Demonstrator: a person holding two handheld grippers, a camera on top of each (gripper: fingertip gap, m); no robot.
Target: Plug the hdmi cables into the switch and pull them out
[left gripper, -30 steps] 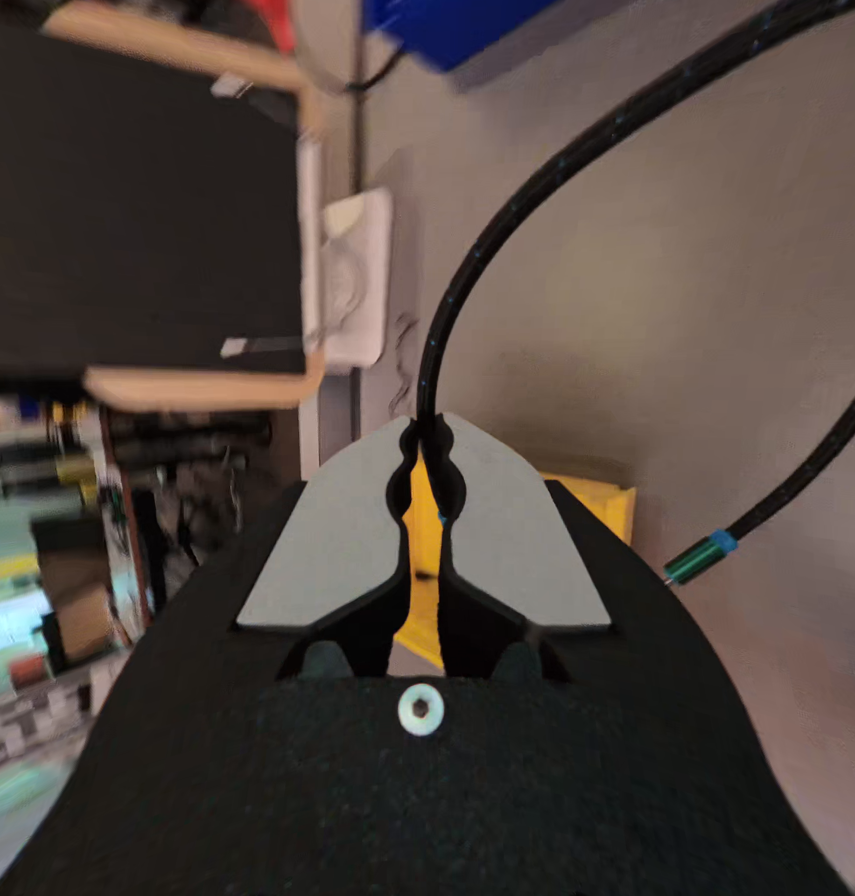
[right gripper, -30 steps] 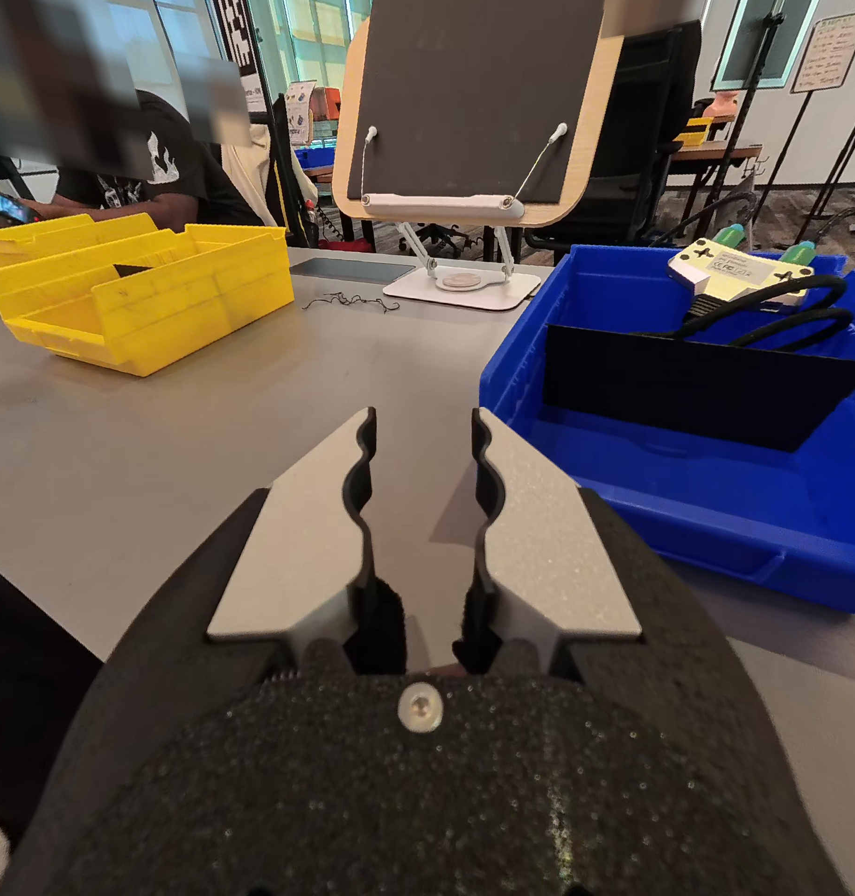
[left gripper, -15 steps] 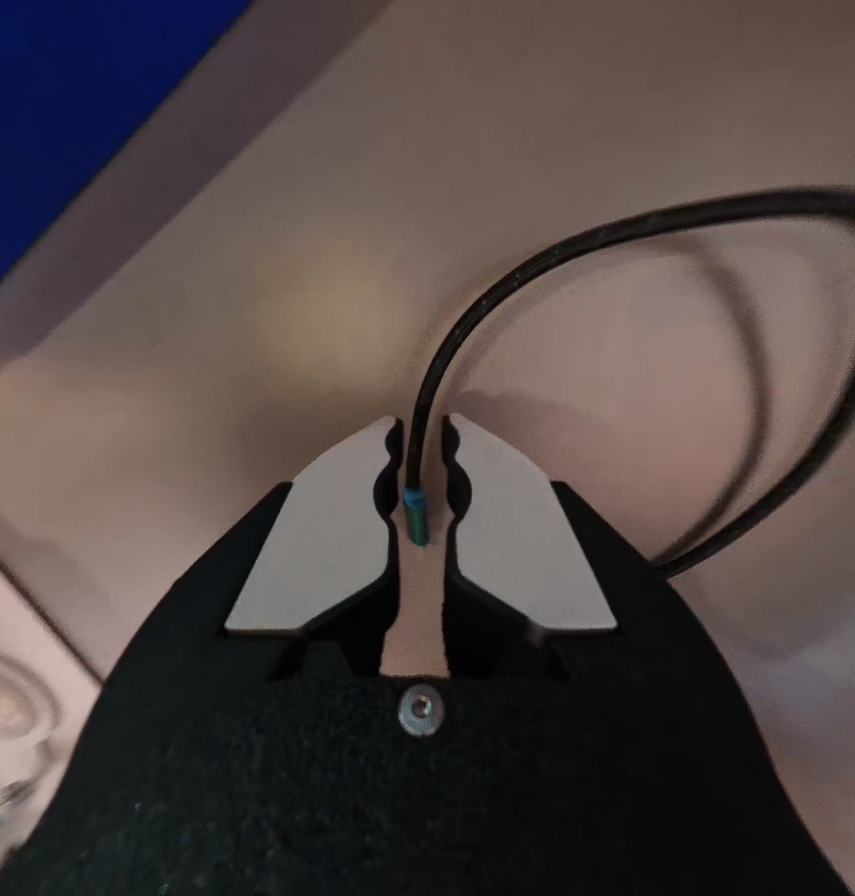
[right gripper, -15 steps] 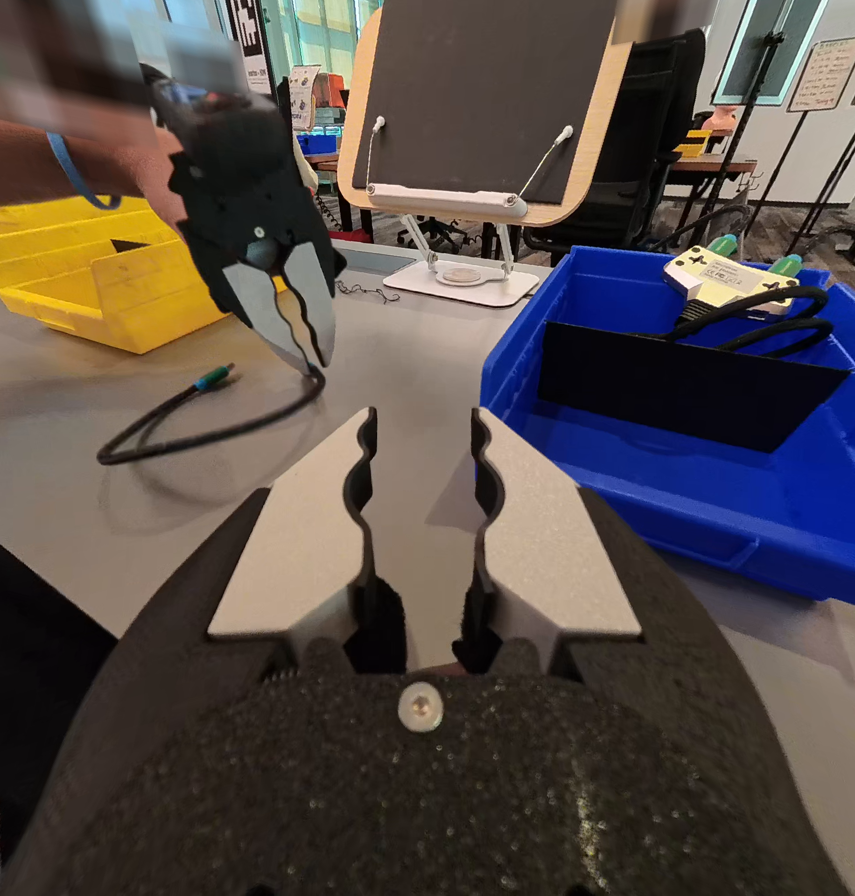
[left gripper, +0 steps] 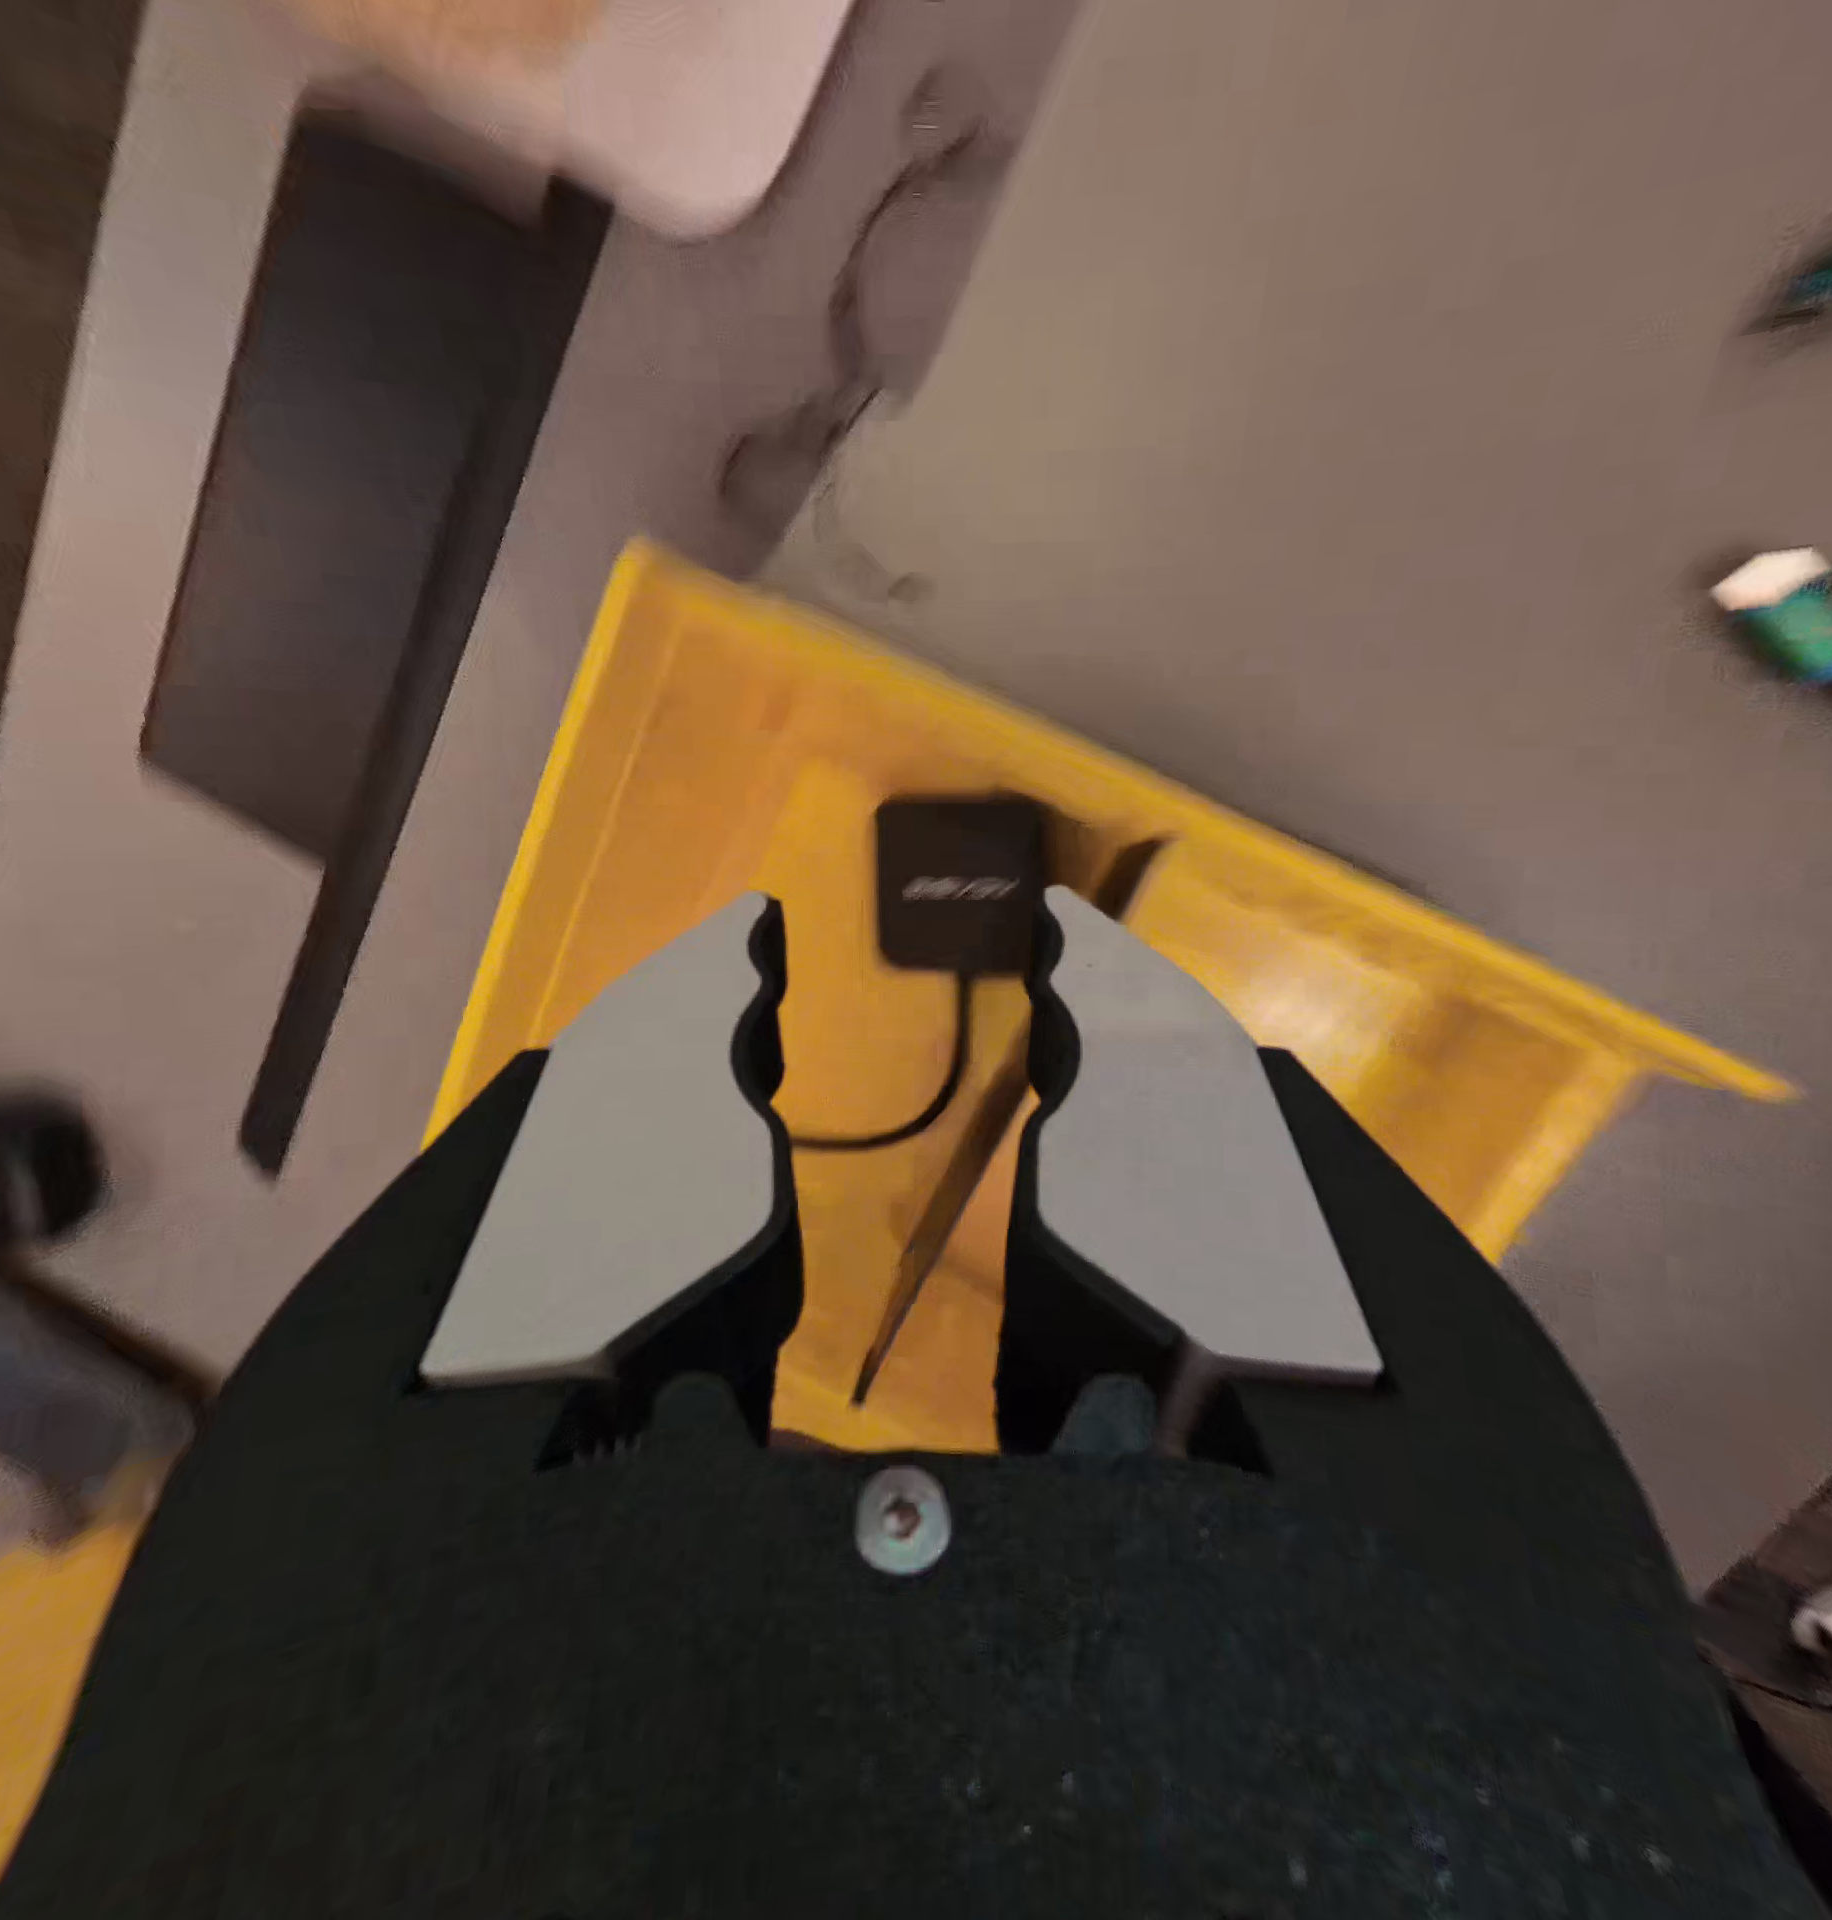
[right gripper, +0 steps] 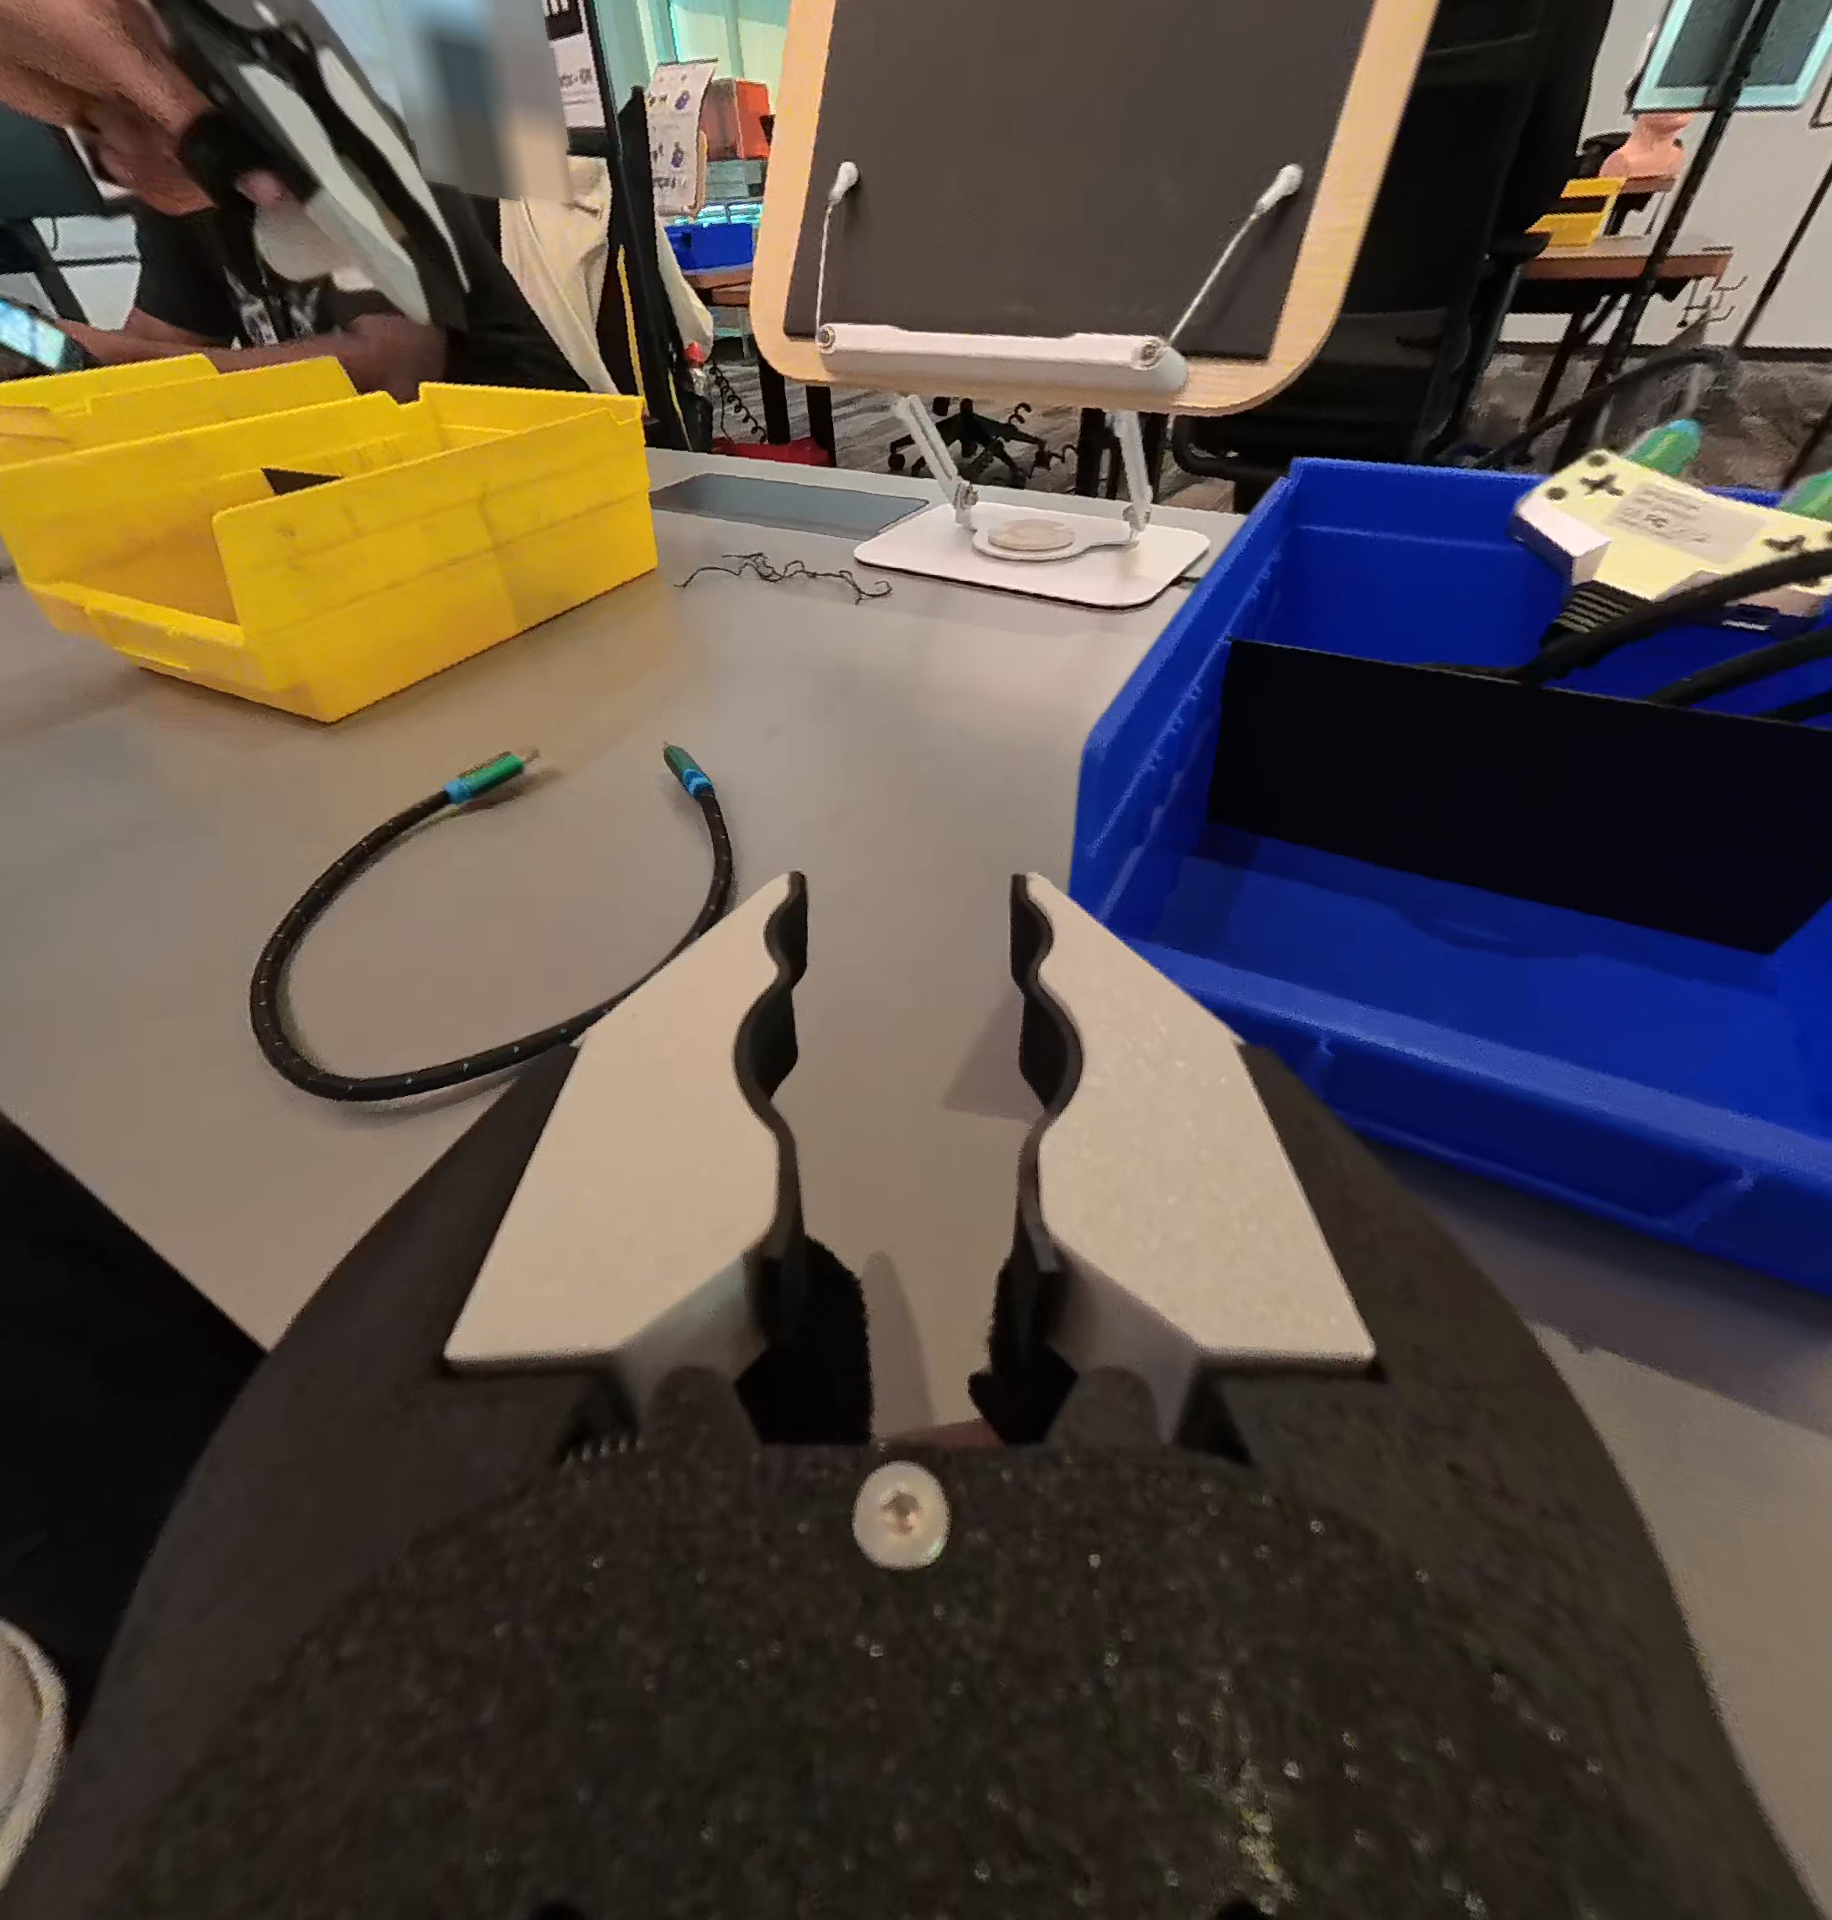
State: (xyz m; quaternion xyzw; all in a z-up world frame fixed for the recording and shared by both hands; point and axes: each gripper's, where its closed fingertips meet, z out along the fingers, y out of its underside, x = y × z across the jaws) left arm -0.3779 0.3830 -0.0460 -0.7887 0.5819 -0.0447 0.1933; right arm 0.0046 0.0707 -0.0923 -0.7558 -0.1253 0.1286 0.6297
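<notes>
A: Far left of the right wrist view: yellow bin point(right gripper: 309, 540) on the surface point(right gripper: 891, 748), left hand-held gripper point(right gripper: 351, 197) raised above it at upper left, jaws apart, nothing held.

B: Same from its own camera. Hovering over the bin, pointed down at a small black box point(left gripper: 959, 883) with a thin lead inside. Blurred, so hard to call it the switch for certain.

A: Next, lower left of centre: cable point(right gripper: 392, 935) lying loose in a curve on the surface, both green plugs free, one point(right gripper: 486, 774) near the bin, the other point(right gripper: 688, 769) further right.

B: Centre foreground: right hand-held gripper point(right gripper: 907, 904), also spread open and empty, low over bare surface, just right of the cable.

A: Far right: blue bin point(right gripper: 1411, 1039), a pale box point(right gripper: 1681, 540) with cables already in it at the back.

B: Best approach, probably: descend square over the black box, close across its short sides, clear of the lead, lift straight, avoid the divider.

A: Then grip the plug by its green shell, not the braid.
</notes>
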